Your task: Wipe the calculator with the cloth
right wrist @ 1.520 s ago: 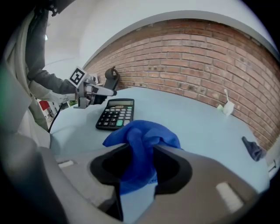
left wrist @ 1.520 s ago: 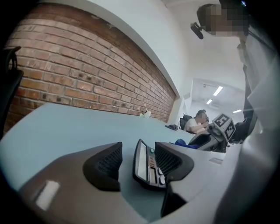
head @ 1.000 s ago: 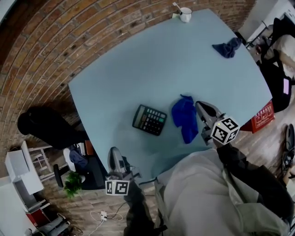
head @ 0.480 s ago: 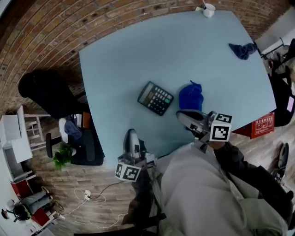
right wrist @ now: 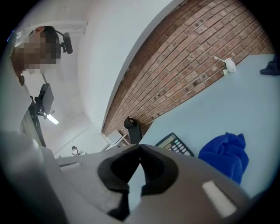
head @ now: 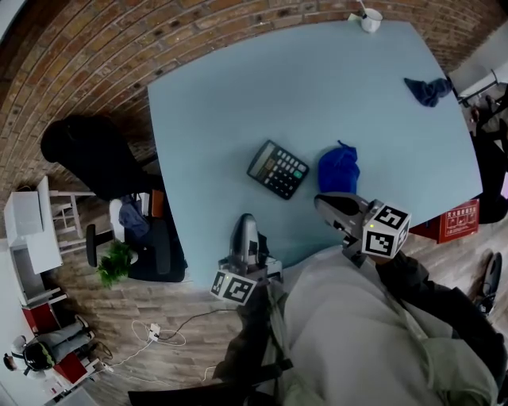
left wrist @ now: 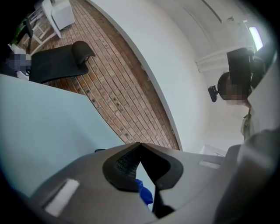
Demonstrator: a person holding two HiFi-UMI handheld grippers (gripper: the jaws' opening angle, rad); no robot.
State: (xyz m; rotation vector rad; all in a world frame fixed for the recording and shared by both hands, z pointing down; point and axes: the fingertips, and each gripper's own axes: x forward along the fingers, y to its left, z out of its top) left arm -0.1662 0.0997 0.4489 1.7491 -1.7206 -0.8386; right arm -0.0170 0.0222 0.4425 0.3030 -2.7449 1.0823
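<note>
A black calculator (head: 278,169) lies on the pale blue table (head: 238,87), angled, near the front edge. Just to its right sits a bunched bright blue cloth (head: 339,168). My right gripper (head: 321,201) hovers at the table's near edge just in front of the cloth, shut and empty. In the right gripper view the calculator (right wrist: 175,143) and cloth (right wrist: 225,155) lie ahead, to the right of the shut jaws (right wrist: 140,147). My left gripper (head: 248,220) is over the front edge, below and left of the calculator, also shut and empty. A bit of blue cloth (left wrist: 145,193) shows below its jaws (left wrist: 140,144).
A white mug (head: 370,19) stands at the table's far corner and a dark blue rag (head: 427,90) lies near the right edge. A black chair (head: 87,151) is left of the table, a red box (head: 456,218) on the floor at right. Brick floor surrounds the table.
My right gripper swung left from beside the cloth to in front of it. The cloth looks more bunched. My left gripper came up to the table's front edge.
</note>
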